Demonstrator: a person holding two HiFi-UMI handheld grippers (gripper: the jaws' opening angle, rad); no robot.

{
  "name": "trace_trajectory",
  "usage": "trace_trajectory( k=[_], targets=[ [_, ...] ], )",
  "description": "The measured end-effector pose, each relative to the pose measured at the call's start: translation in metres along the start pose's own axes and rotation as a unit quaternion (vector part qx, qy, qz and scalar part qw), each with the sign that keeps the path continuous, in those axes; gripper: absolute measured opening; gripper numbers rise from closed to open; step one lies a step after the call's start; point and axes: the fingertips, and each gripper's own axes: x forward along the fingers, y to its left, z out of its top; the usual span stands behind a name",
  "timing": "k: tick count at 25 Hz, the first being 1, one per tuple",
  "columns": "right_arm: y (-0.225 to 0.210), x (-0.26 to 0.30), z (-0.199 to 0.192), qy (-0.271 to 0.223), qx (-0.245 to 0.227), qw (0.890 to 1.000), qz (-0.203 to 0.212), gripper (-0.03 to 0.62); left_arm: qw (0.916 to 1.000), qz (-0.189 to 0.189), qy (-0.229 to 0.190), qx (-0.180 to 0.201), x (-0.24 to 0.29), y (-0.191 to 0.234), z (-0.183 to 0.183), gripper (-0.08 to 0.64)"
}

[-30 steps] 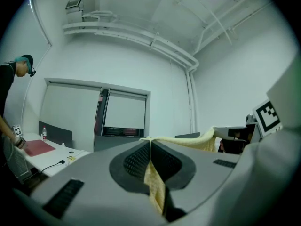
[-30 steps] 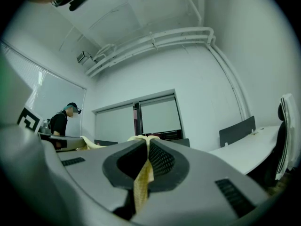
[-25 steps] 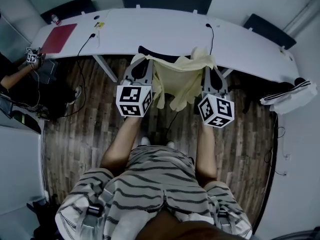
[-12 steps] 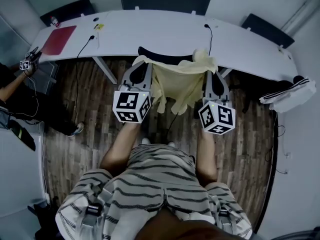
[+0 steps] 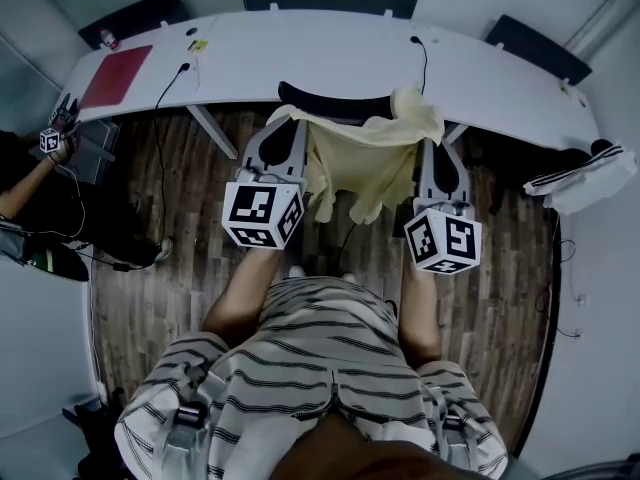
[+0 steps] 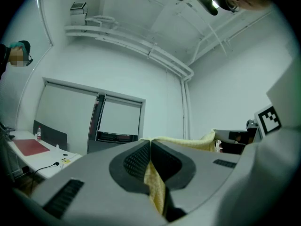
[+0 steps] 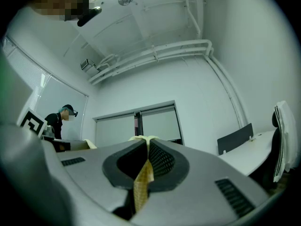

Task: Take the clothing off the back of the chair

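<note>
A pale yellow garment point(image 5: 365, 158) hangs stretched between my two grippers, in front of the black chair back point(image 5: 330, 96), and its lower part droops toward the floor. My left gripper point(image 5: 283, 120) is shut on the garment's left upper corner. In the left gripper view the yellow cloth point(image 6: 155, 187) is pinched between the closed jaws of that gripper point(image 6: 150, 144). My right gripper point(image 5: 432, 140) is shut on the right upper corner. In the right gripper view a fold of the cloth point(image 7: 141, 182) sticks out between the closed jaws of this gripper point(image 7: 145, 144).
A long white curved table point(image 5: 320, 53) stands behind the chair, with a red folder point(image 5: 115, 73) and cables on it. Dark chairs stand beyond it. A striped white bundle point(image 5: 585, 173) lies at the right. Another person point(image 5: 35, 168) is at the left.
Both grippers have pulled up and back toward me with the garment. The cloth has come away from the chair back, and more of the chair's black top edge now shows.
</note>
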Motion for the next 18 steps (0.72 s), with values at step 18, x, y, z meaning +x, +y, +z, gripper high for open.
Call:
trace_trajectory(
  k=[18],
  targets=[
    [0.005, -0.026, -0.017, 0.023, -0.011, 1.000, -0.003, 0.025, 0.9998, -0.013, 0.018, 0.002, -0.015, -0.021, -0.018, 0.026]
  ],
)
